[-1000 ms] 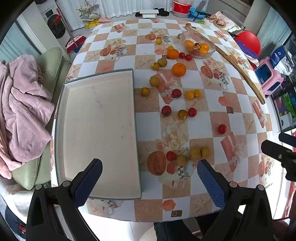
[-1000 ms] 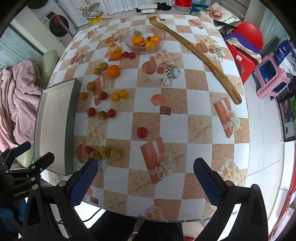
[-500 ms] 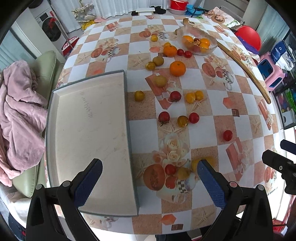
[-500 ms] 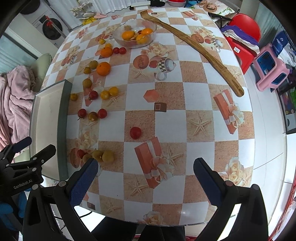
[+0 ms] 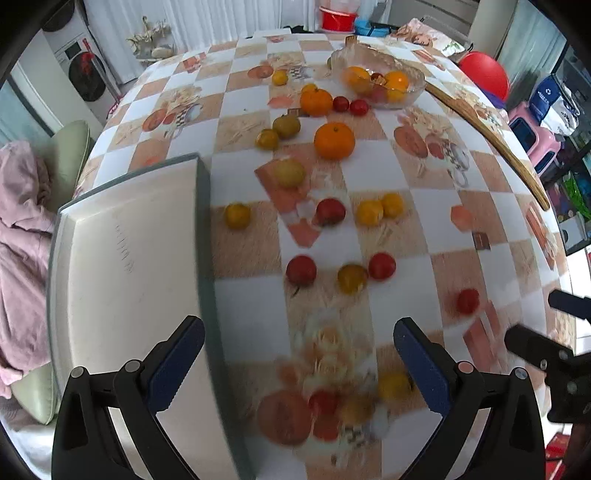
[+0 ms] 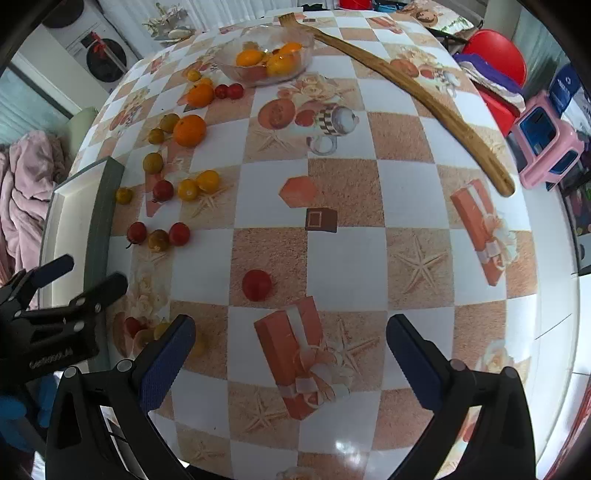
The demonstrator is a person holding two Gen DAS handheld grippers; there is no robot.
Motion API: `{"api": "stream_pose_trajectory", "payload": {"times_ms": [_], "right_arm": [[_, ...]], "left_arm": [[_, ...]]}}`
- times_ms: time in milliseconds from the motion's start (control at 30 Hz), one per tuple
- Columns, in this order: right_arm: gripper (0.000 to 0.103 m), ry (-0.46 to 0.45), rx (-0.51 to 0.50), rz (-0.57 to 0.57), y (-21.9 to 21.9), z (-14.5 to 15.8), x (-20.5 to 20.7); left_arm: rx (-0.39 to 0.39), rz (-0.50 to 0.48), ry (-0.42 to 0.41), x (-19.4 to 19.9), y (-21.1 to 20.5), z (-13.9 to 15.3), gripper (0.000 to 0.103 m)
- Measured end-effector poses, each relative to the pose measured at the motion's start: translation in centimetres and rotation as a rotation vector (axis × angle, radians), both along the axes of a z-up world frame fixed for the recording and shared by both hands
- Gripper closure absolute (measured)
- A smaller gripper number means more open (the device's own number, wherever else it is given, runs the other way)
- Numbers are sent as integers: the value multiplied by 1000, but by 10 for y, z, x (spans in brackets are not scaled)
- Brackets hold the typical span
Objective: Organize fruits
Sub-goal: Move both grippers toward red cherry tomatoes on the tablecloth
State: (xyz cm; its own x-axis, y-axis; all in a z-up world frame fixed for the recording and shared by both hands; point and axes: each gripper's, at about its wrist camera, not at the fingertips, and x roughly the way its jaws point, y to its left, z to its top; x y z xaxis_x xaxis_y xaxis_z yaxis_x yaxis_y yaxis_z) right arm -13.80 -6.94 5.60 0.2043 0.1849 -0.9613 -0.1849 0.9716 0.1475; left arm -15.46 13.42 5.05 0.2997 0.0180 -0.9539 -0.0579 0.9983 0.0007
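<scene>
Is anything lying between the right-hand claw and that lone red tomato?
No, only patterned tablecloth lies between the right gripper and the lone red tomato, seen in the right wrist view.

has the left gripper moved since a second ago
Yes. The left gripper has gone forward over the checked table, toward the clear glass bowl, which looms larger.

Tabletop (image 6: 343,254): round, under a checked cloth printed with starfish, gift boxes and teapots.
Wooden stick (image 6: 413,92): long, curved, lying across the far right of the cloth, one end near the far edge.
Pink blanket (image 5: 22,229): heaped on a pale green cushion (image 5: 70,155) off the left edge.
Red chair (image 6: 498,59): beyond the right edge, purple cloth draped over it.
Pink stool (image 6: 546,140): low, with blue insets, right of the stick.
Washing machine (image 5: 83,70): against the far left wall.
Red basin (image 5: 338,20): on the floor past the far edge.
</scene>
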Motion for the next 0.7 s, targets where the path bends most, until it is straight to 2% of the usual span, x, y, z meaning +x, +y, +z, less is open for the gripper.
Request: {"api": "stream_pose_trajectory", "payload": {"times_ms": [200, 300, 433, 700], "right_arm": [[0, -20, 2, 6, -6, -10, -1], [0, -31, -5, 16, -5, -16, -1], [0, -19, -5, 29, -2, -22, 1], [0, -10, 3, 62, 14, -30, 7]], "left_arm": [[-42, 6, -69, 9, -3, -12, 0], [-56, 10, -76, 10, -2, -24, 0], [-51, 10, -72, 5, 3, -35, 0], [15, 9, -57, 7, 23, -46, 0]]}}
